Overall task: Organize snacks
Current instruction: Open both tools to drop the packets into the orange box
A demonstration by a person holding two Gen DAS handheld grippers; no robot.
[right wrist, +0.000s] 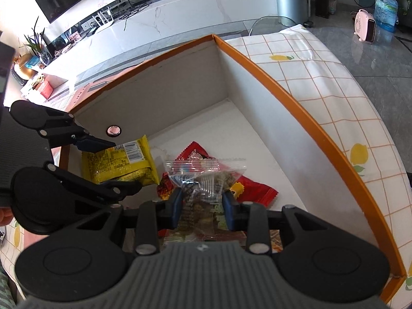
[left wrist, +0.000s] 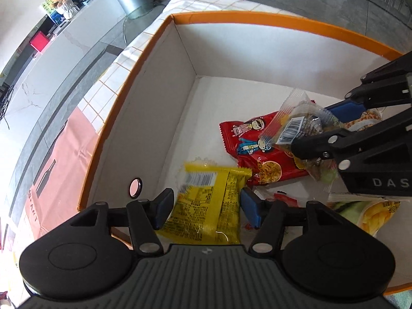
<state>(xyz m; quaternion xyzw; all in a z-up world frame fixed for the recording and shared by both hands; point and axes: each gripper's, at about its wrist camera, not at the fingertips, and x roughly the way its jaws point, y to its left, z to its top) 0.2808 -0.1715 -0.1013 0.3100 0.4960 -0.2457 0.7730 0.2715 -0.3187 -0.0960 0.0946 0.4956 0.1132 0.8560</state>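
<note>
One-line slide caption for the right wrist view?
Right gripper holds clear snack packet over orange-rimmed box.

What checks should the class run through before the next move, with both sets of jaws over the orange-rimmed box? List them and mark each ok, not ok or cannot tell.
1. Right gripper holds the clear packet: ok, jaws closed on it.
2. Clear packet is over the box: ok.
3. Yellow packet is free of the left gripper: ok, a gap shows at both pads.
4. Yellow packet rests on the box floor: cannot tell.
5. Bare floor left for the clear packet: ok, beyond the red packet.
6. The two grippers are apart: ok.
</note>
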